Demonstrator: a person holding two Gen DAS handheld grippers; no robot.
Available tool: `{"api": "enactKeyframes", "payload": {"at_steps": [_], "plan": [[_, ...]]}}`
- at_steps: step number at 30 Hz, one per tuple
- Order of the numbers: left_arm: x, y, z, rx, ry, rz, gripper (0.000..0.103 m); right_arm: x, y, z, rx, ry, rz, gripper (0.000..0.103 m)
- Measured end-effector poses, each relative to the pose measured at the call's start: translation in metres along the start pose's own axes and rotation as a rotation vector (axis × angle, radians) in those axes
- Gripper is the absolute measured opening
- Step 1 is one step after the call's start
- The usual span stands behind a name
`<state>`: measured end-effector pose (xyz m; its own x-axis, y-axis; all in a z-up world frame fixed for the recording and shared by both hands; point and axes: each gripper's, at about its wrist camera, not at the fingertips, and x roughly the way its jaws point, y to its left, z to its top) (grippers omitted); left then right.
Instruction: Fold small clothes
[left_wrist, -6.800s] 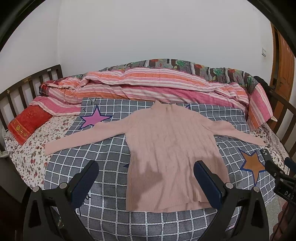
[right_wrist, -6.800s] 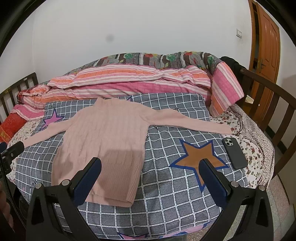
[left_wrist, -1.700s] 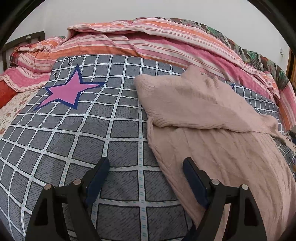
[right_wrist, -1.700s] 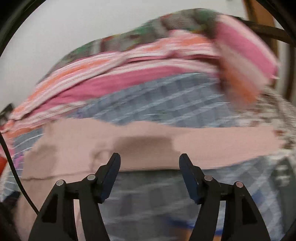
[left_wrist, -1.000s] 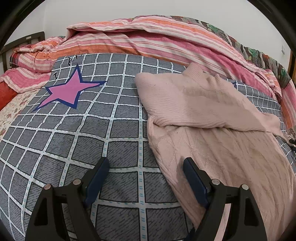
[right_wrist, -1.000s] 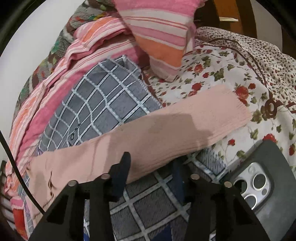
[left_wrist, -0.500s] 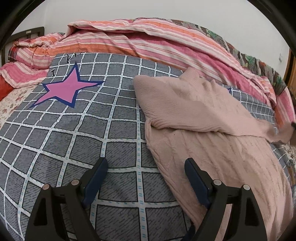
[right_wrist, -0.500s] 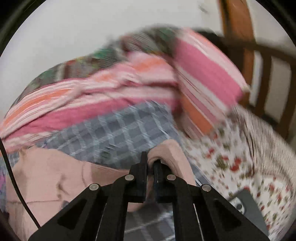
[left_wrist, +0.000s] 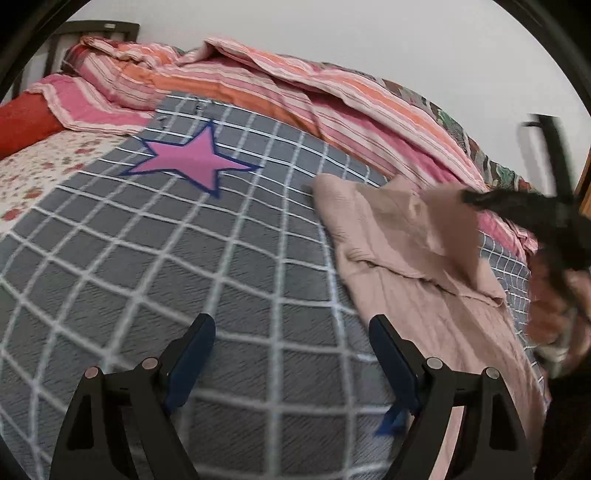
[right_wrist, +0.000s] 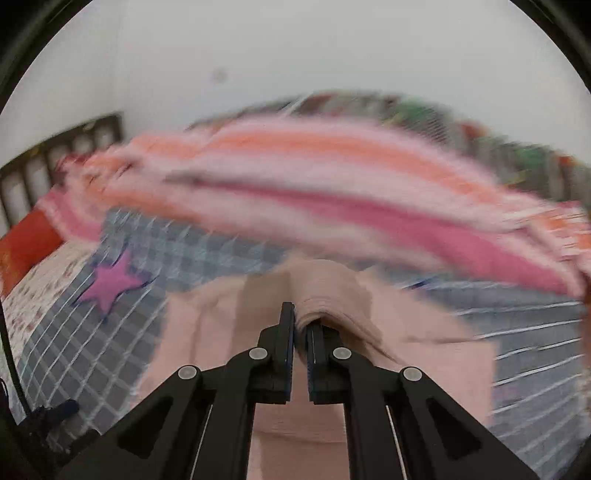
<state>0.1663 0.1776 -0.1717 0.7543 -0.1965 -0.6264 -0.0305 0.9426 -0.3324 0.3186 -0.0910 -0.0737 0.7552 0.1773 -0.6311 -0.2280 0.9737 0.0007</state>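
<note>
My right gripper (right_wrist: 300, 326) pinches the sleeve (right_wrist: 332, 295) to carry it across the pink sweater (left_wrist: 417, 273) lying right of the star, while my left gripper (left_wrist: 291, 347) waits wide, empty.

A bedroom in a home.
A bed (left_wrist: 48, 162) is filling the frame, with a striped quilt (left_wrist: 295, 96) lying bunched along the top and a dark slatted headboard (right_wrist: 59, 147) showing at upper left.
</note>
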Motion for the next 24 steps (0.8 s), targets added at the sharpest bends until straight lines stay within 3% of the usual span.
{"api": "enactKeyframes", "payload": {"at_steps": [2, 3, 4, 6, 8, 12, 15, 19, 24], "plan": [[-0.005, 0.005, -0.001, 0.016, -0.009, 0.014, 0.084, 0.026, 0.023, -0.014, 0.000, 0.066, 0.040, 0.009], [-0.007, 0.007, -0.001, 0.019, -0.004, 0.013, 0.084, 0.038, 0.031, -0.022, 0.000, 0.108, 0.071, 0.017], [-0.007, 0.009, 0.001, 0.018, 0.002, 0.006, 0.084, 0.046, 0.037, -0.029, -0.005, 0.147, 0.096, 0.034], [-0.006, 0.010, 0.004, 0.010, 0.012, -0.008, 0.084, 0.049, 0.045, -0.040, -0.036, 0.190, 0.144, 0.044], [-0.004, 0.008, 0.008, 0.010, 0.021, -0.007, 0.084, 0.033, 0.042, -0.047, -0.056, 0.169, 0.138, 0.046], [0.010, -0.011, 0.018, 0.043, 0.061, 0.005, 0.084, -0.015, -0.006, -0.057, -0.008, 0.066, 0.094, 0.066], [0.023, -0.040, 0.031, 0.104, 0.059, -0.007, 0.084, -0.041, -0.062, -0.069, 0.039, 0.011, -0.010, 0.067], [0.044, -0.090, 0.047, 0.190, 0.075, -0.062, 0.084, -0.048, -0.136, -0.089, 0.123, 0.018, -0.165, 0.067], [0.088, -0.157, 0.066, 0.311, 0.094, -0.031, 0.084, -0.029, -0.181, -0.104, 0.235, 0.073, -0.163, 0.067]]}}
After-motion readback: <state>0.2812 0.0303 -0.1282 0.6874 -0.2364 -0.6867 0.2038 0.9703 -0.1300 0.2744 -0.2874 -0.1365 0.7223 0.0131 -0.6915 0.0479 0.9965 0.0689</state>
